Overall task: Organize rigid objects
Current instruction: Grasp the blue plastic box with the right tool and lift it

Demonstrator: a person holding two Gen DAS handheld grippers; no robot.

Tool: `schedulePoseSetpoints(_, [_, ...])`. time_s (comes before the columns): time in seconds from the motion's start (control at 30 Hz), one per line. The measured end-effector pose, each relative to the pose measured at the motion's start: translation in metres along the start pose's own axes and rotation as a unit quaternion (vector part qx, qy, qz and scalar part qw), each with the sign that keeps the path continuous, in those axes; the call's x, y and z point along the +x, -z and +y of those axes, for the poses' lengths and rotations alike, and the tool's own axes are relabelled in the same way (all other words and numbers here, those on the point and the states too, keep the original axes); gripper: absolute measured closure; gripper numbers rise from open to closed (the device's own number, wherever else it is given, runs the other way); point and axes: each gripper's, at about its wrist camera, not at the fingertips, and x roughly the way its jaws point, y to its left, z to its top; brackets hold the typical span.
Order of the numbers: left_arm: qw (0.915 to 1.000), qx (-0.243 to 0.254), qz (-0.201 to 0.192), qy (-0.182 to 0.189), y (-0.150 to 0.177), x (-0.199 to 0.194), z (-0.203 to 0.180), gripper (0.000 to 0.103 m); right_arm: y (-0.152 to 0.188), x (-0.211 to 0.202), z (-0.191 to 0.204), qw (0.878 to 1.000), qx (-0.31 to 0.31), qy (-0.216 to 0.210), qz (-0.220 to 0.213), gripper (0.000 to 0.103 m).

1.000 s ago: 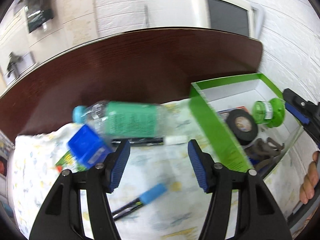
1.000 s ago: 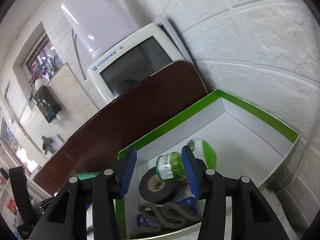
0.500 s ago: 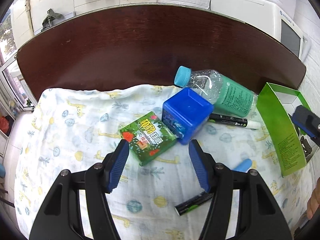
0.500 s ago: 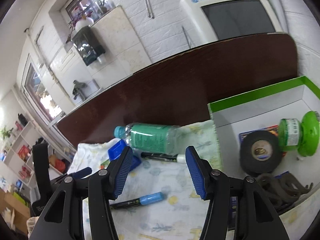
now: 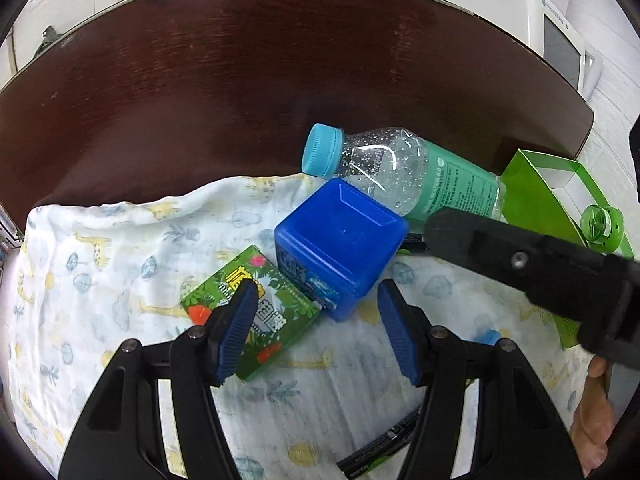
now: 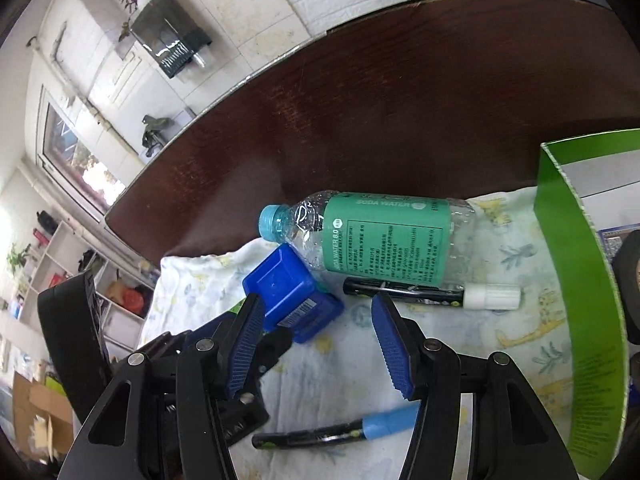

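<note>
I hold both grippers' jaws wide, gripping nothing: left gripper (image 5: 316, 326) above the green card box (image 5: 250, 314), right gripper (image 6: 320, 344) near the blue box (image 6: 290, 294).

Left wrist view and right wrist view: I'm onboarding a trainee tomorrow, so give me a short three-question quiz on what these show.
1. True or false: the clear plastic bottle with the green label stands upright.
2. Which cap colour has the black marker lying beside that bottle: A white, B blue, C red?
3. Fill in: the blue plastic cube box sits between the bottle and the flat green printed ____.

Key: 1 false, it lies on its side on the patterned cloth. 2 A. 3 packet. Both the left gripper and the right gripper have jaws open, holding nothing.
</note>
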Motion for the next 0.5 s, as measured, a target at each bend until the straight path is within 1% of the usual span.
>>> schedulePoseSetpoints(0.2, [0.9998,0.001,-0.001,0.021,-0.005,0.010,0.001,0.042,-0.004,0.023,0.004,1.000,0.002,0.007,0.016,0.045])
schedulePoseSetpoints(0.27, [0.9996,0.004,-0.006,0.028,-0.005,0.010,0.001,0.042,-0.004,0.031,0.005,1.000,0.002,0.010,0.019,0.045])
schedulePoseSetpoints(0.3, [0.9994,0.008,-0.008,0.031,-0.005,0.010,0.000,0.044,-0.004,0.034,0.004,1.000,0.001,0.010,0.021,0.045])
schedulePoseSetpoints(0.5, [0.9990,0.017,-0.019,0.036,-0.004,0.010,-0.003,0.046,-0.003,0.045,0.002,1.000,0.003,0.002,0.022,0.045])
